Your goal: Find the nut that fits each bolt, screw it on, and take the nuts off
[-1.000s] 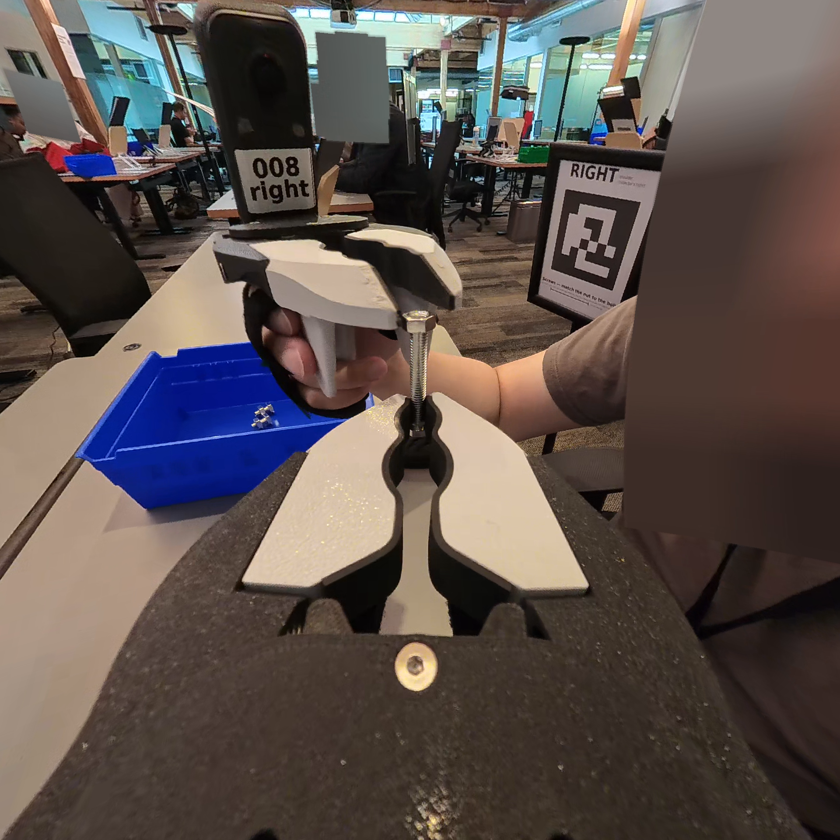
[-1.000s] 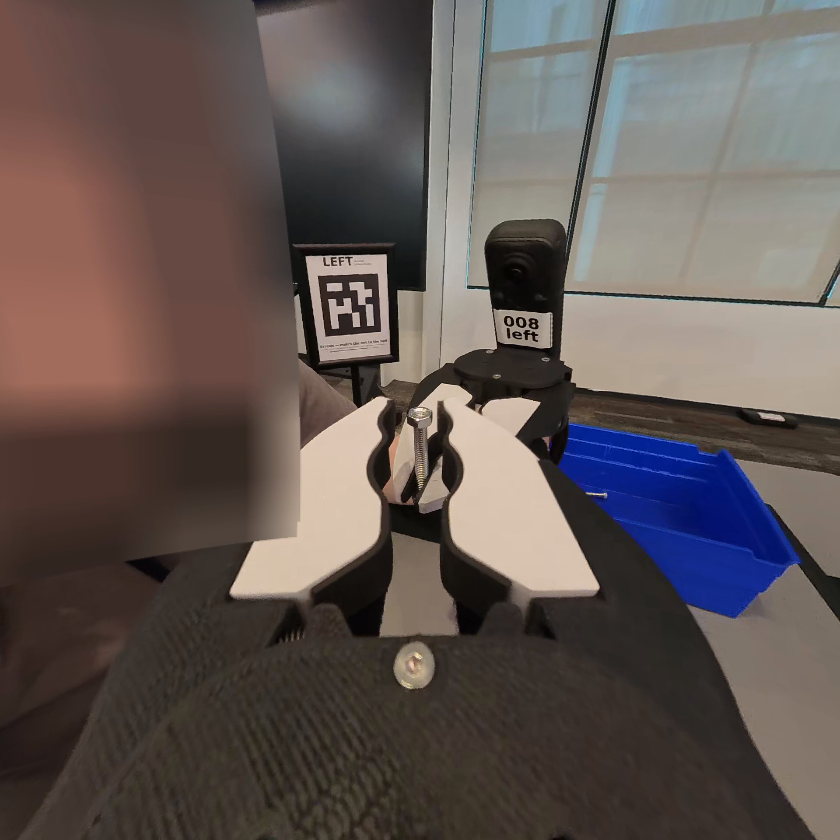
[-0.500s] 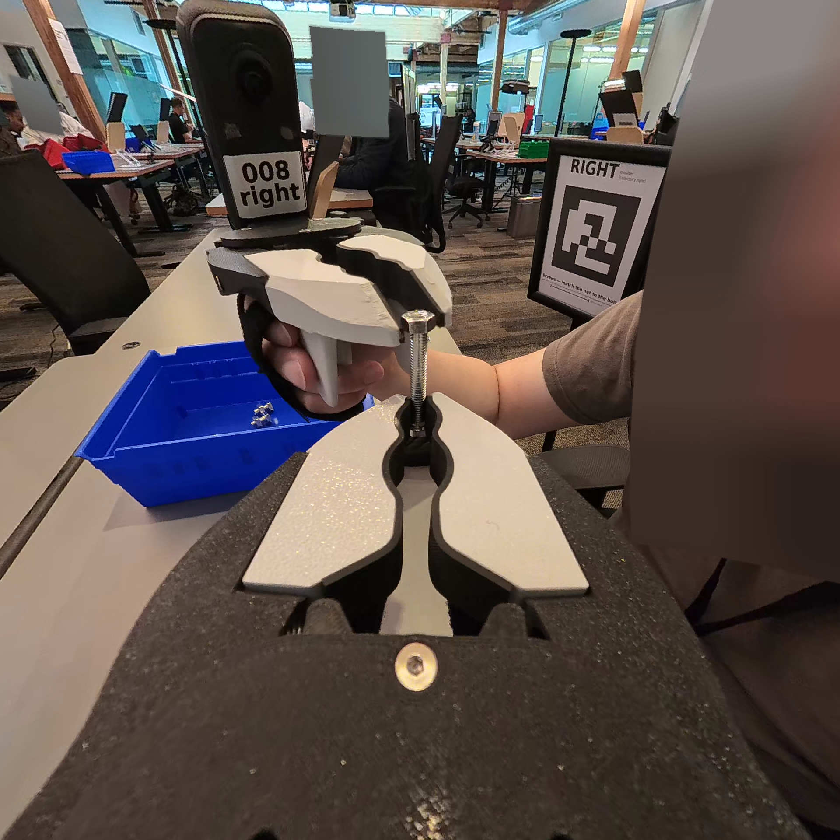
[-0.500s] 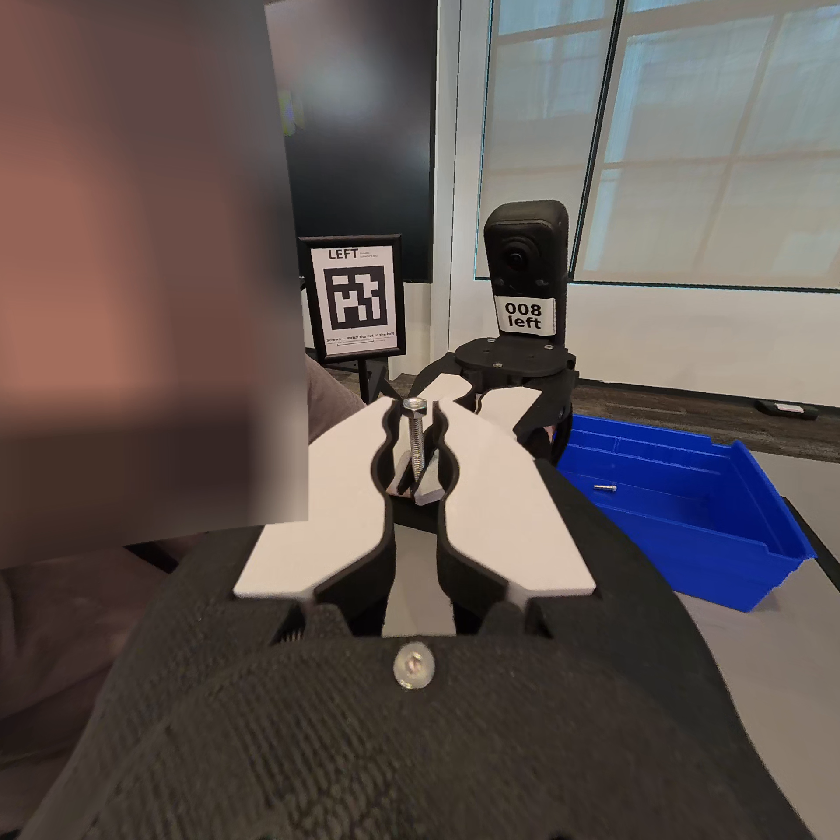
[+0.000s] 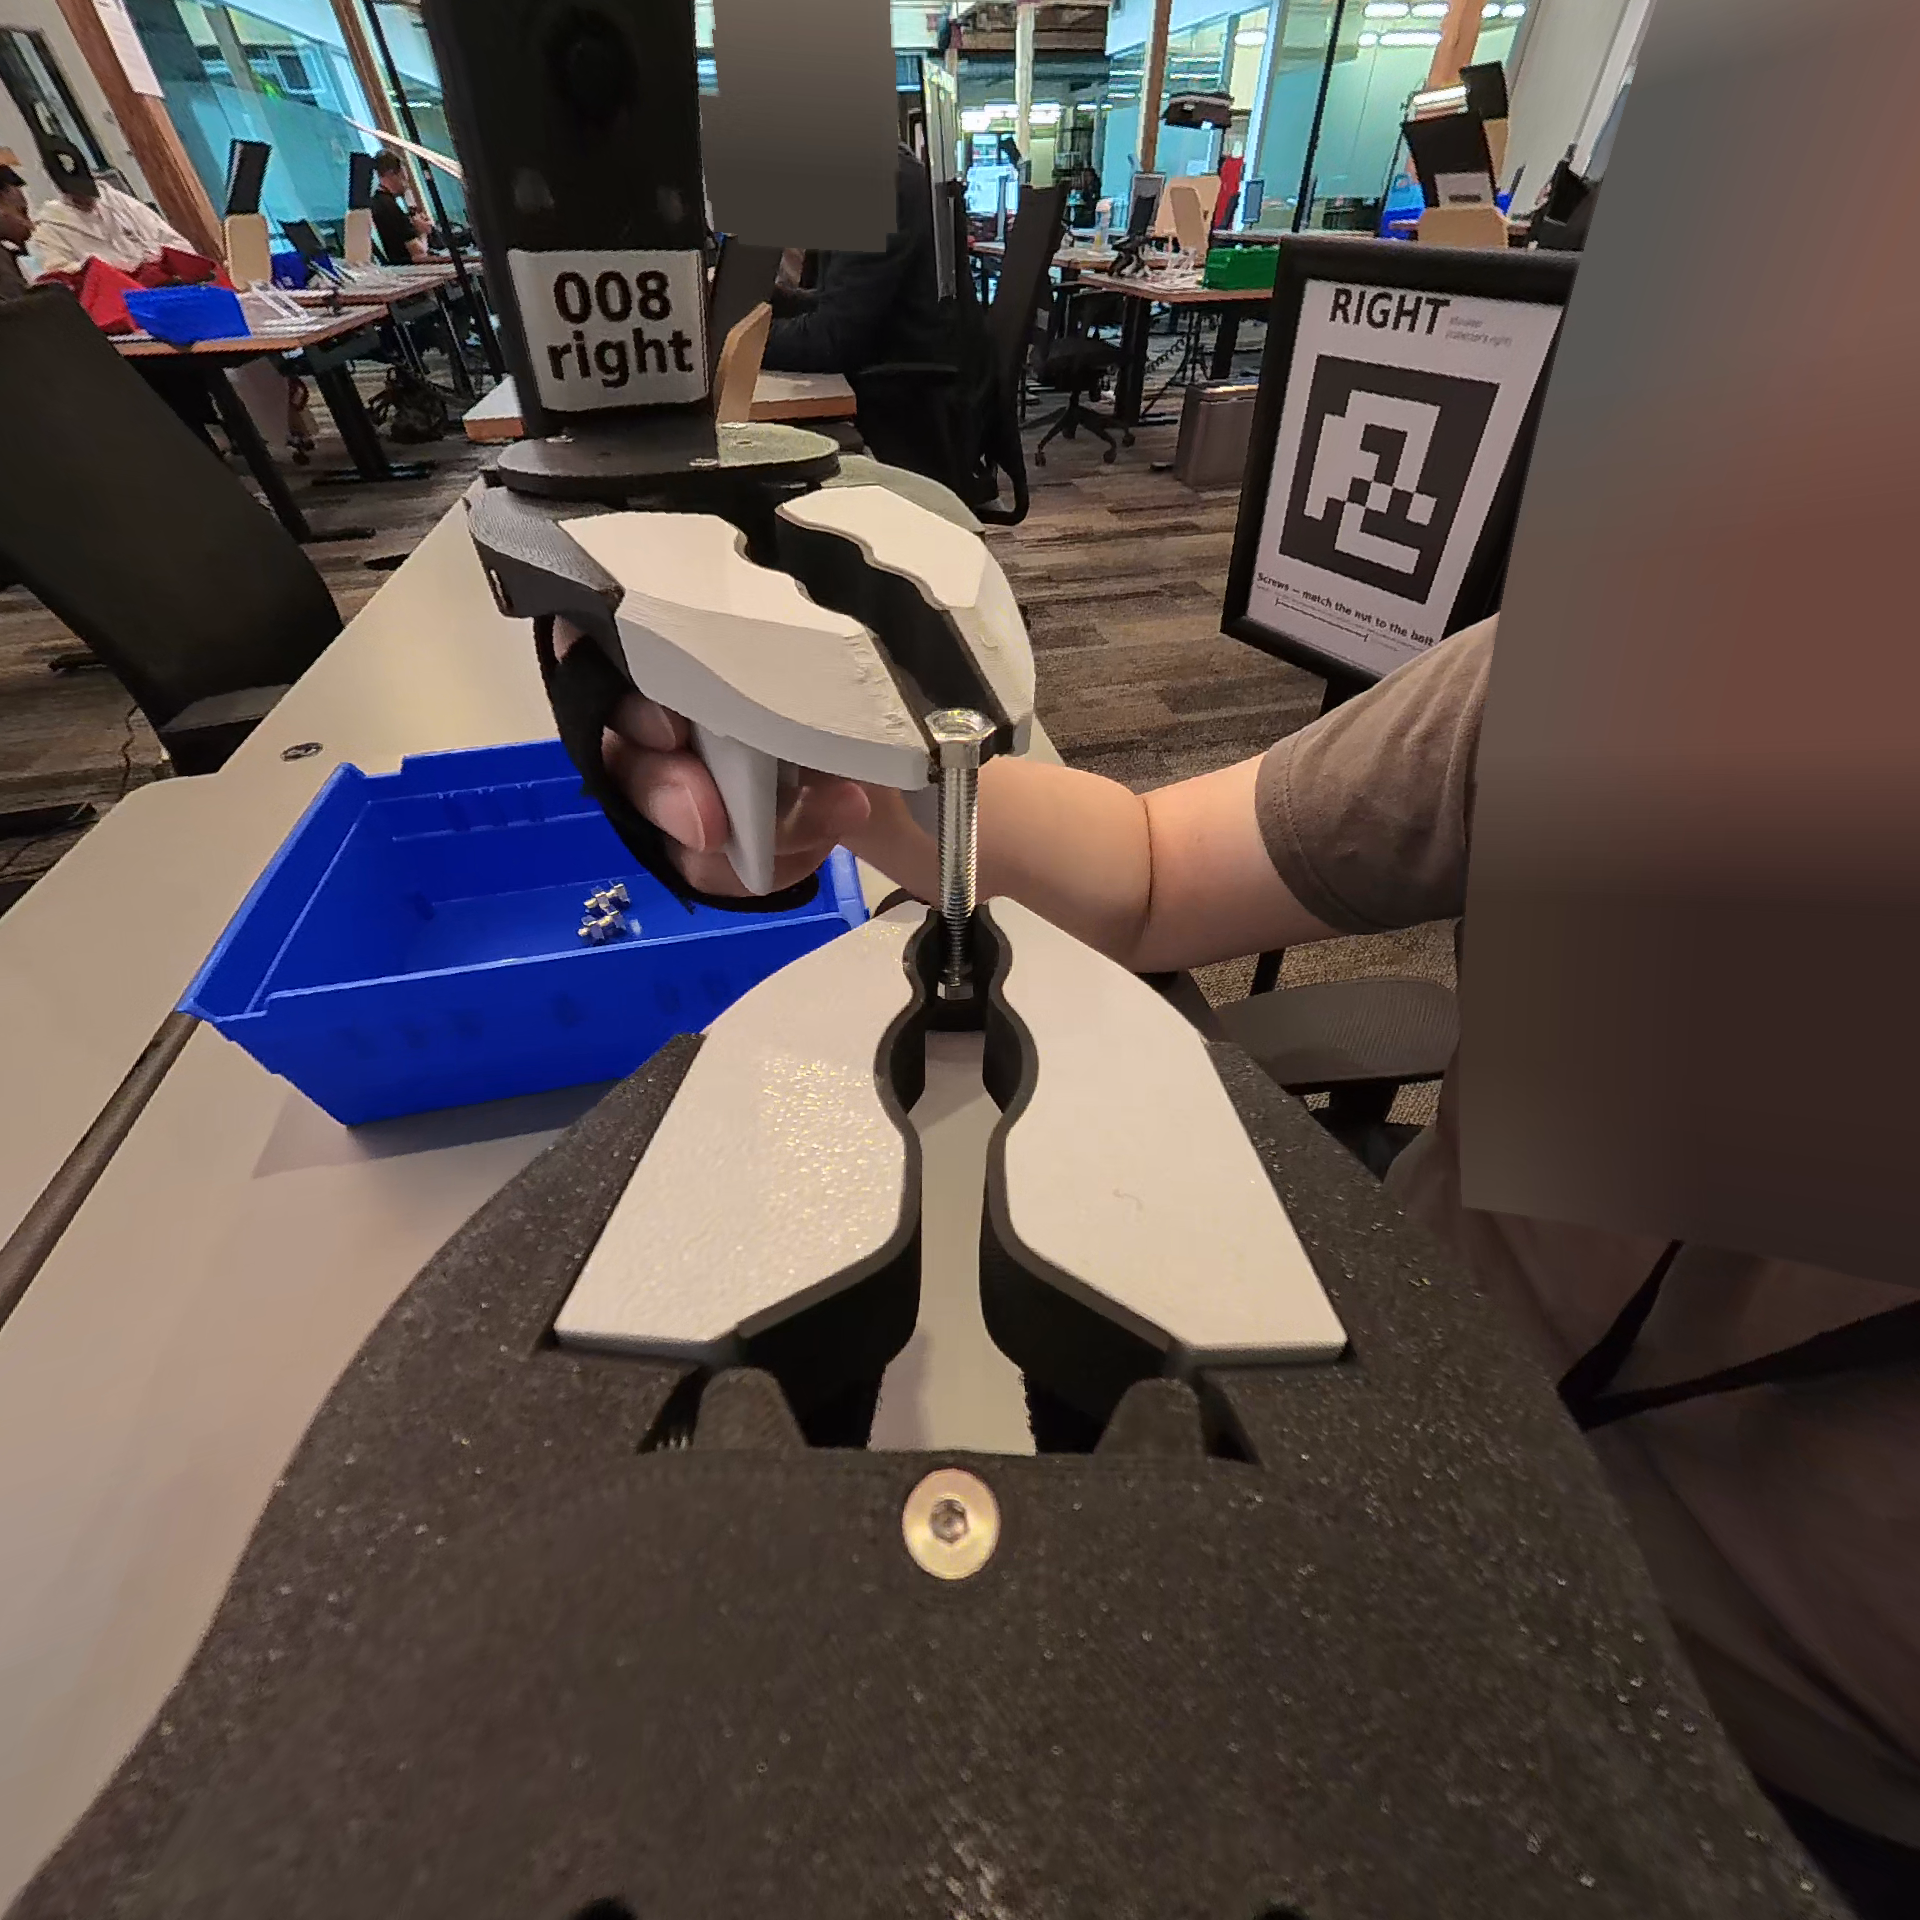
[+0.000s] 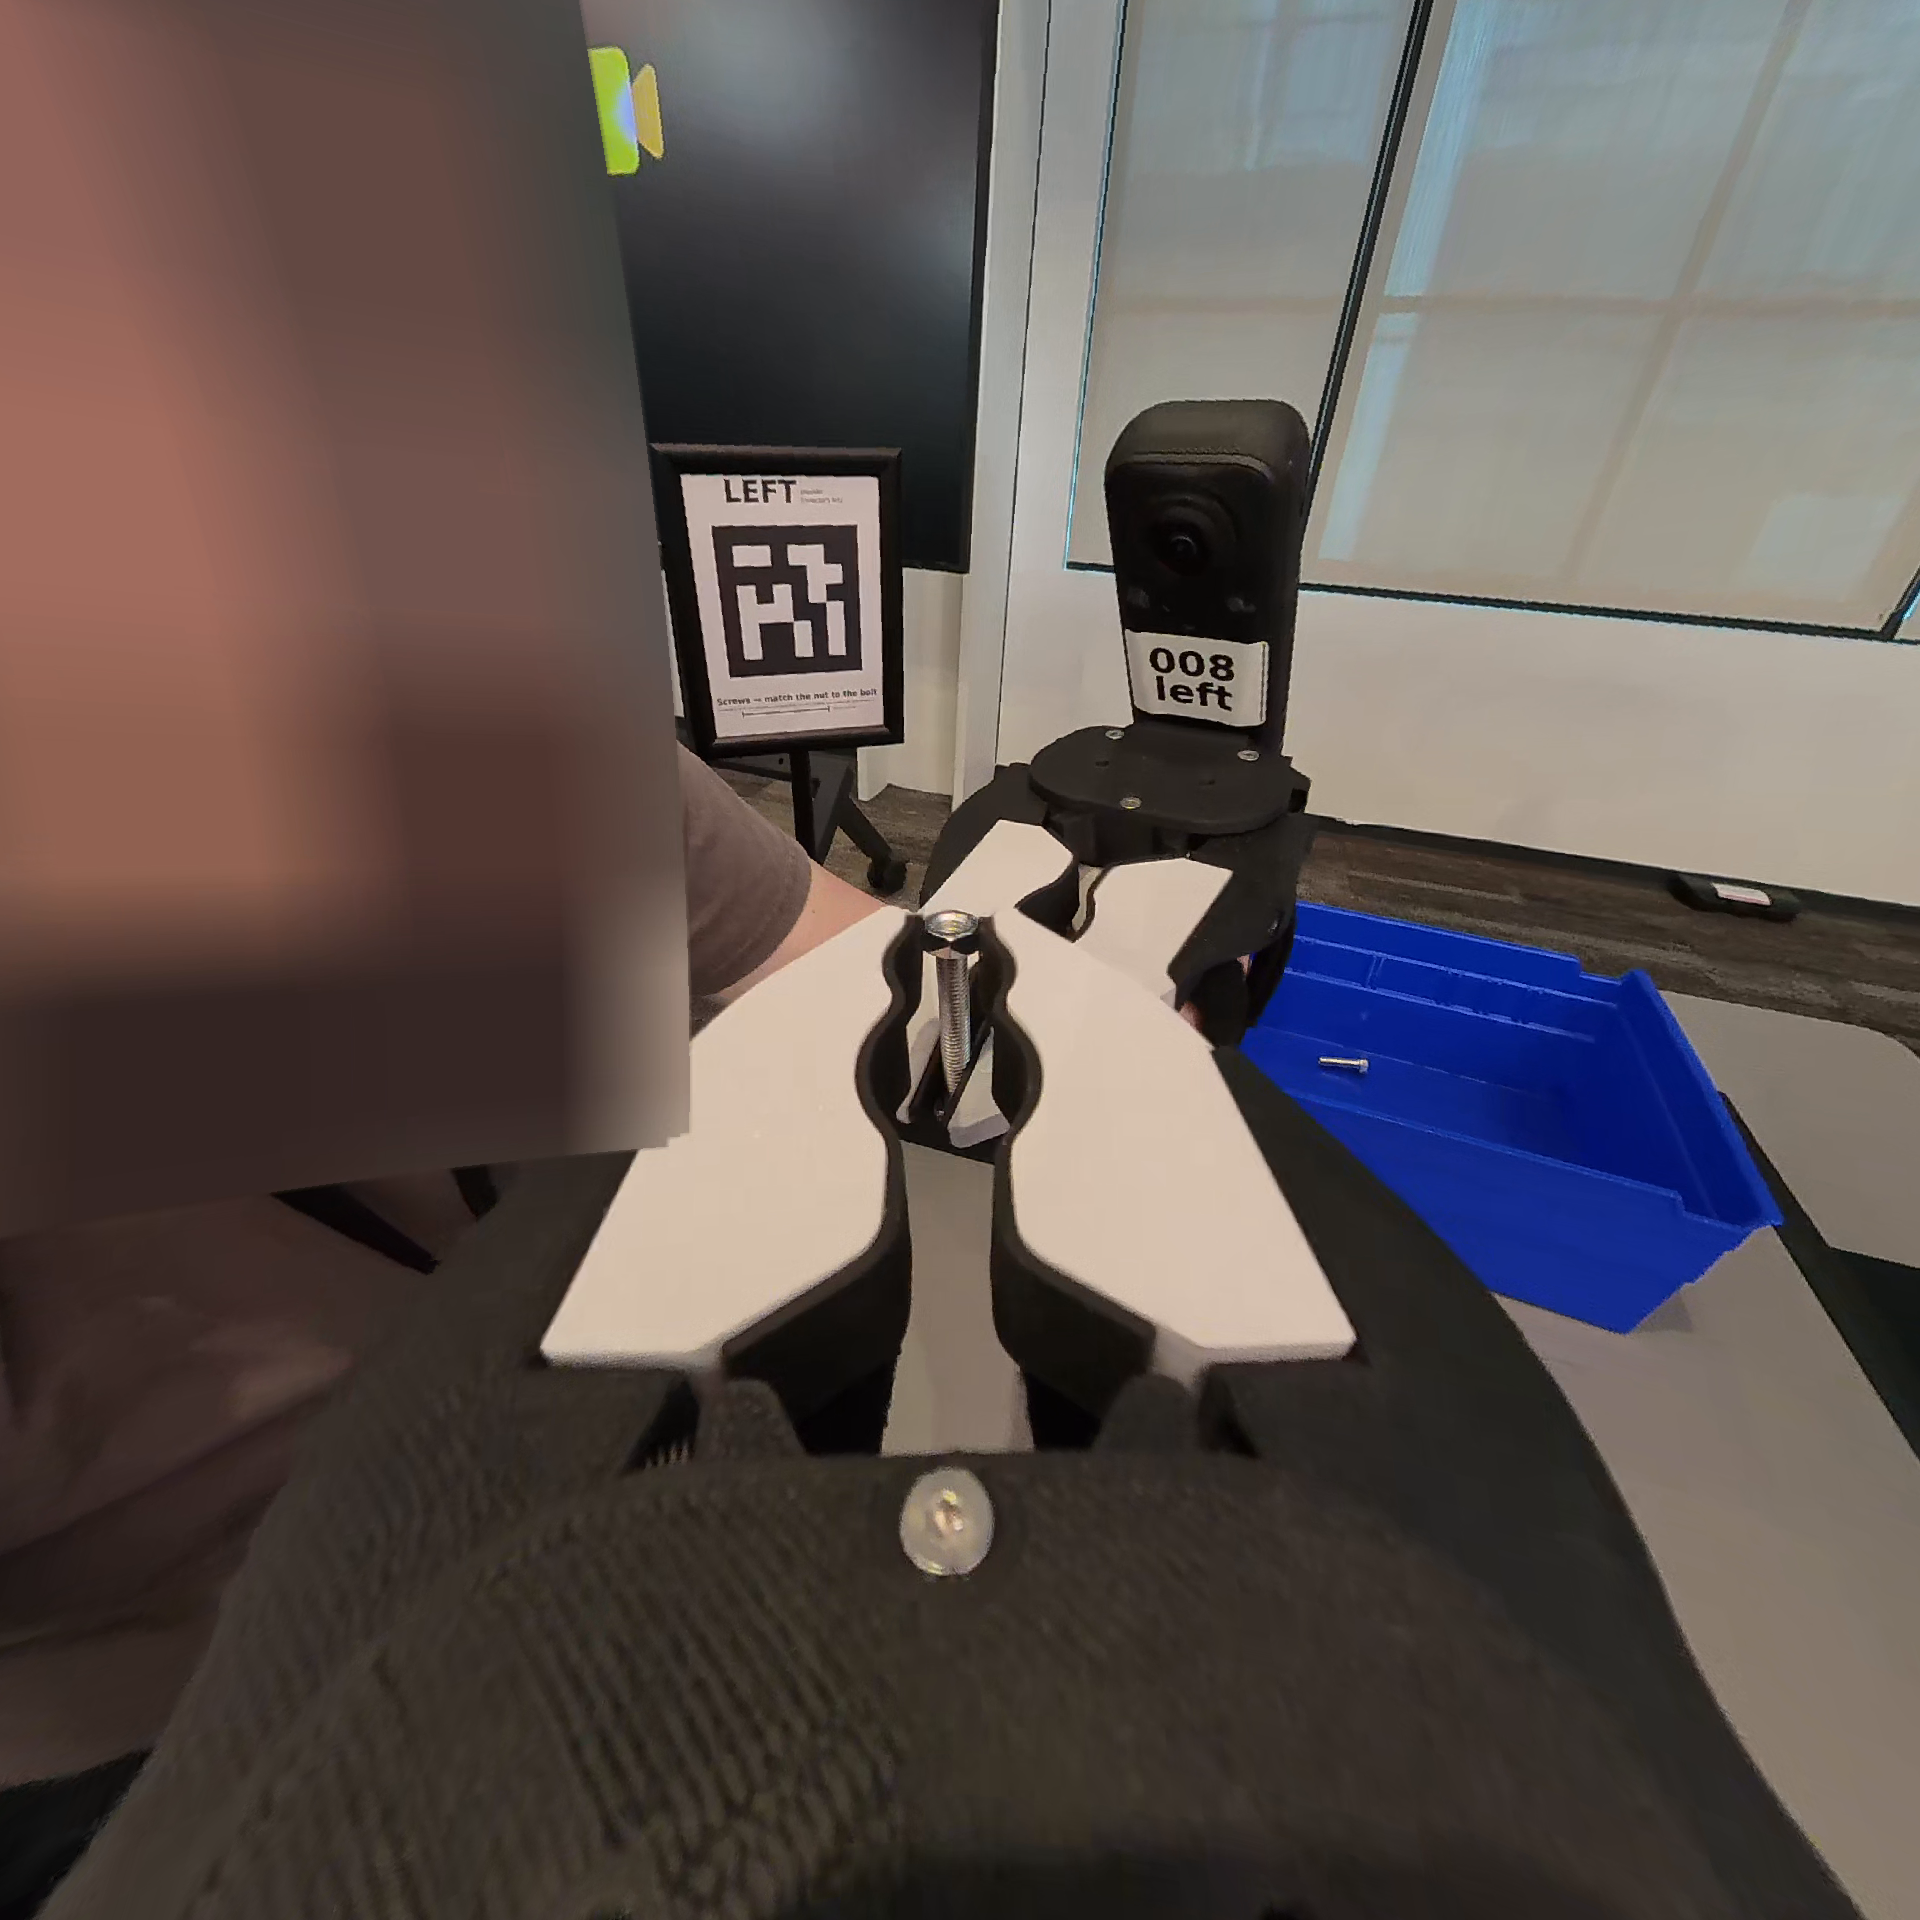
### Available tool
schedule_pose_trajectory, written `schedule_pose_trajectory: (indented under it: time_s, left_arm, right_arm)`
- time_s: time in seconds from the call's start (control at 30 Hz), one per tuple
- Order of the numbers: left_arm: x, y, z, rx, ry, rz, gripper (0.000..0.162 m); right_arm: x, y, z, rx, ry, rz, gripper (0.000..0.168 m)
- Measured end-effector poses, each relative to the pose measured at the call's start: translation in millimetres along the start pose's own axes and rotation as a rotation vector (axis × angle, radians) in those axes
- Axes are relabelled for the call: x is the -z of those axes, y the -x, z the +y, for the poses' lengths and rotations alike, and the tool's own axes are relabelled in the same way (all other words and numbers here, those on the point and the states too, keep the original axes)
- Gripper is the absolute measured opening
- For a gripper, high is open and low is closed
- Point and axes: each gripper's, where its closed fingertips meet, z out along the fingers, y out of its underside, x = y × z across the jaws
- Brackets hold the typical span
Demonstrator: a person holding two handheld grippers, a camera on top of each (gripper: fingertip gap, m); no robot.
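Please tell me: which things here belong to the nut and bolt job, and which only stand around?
Job:
- bolt
- nut
- right hand-held gripper
- left hand-held gripper
- loose nuts
- blue bin
- small bolt

Around:
- framed sign
- office chair

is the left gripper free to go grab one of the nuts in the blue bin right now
Probably not: the left gripper is shut on the bolt's lower end. The nuts lie uncovered in the blue bin.

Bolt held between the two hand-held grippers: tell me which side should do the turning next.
Right, probably. The right hand-held gripper clamps the bolt by its hex head, so twisting it spins the shaft. The left hand-held gripper pinches the nut at the bolt's lower end and can hold steady.
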Motion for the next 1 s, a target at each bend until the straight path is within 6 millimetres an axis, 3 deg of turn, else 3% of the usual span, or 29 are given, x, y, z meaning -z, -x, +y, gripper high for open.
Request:
schedule_pose_trajectory:
  time_s: [0.23,0.67,0.8,1.0]
  left_arm:
    - [7,19,-2,0.023,-0.011,-0.112,0.005]
    - [33,78,10,0.088,0.016,-0.483,0.005]
    - [36,85,15,0.068,0.054,-0.553,0.005]
    - [35,82,13,0.085,0.038,-0.519,0.005]
  right_arm:
    - [3,-19,-2,0.009,-0.031,0.116,0.011]
    - [14,-82,6,-0.046,-0.035,0.641,0.011]
    - [15,-89,10,-0.084,-0.063,0.695,0.011]
    - [13,-87,8,-0.091,-0.083,0.662,0.013]
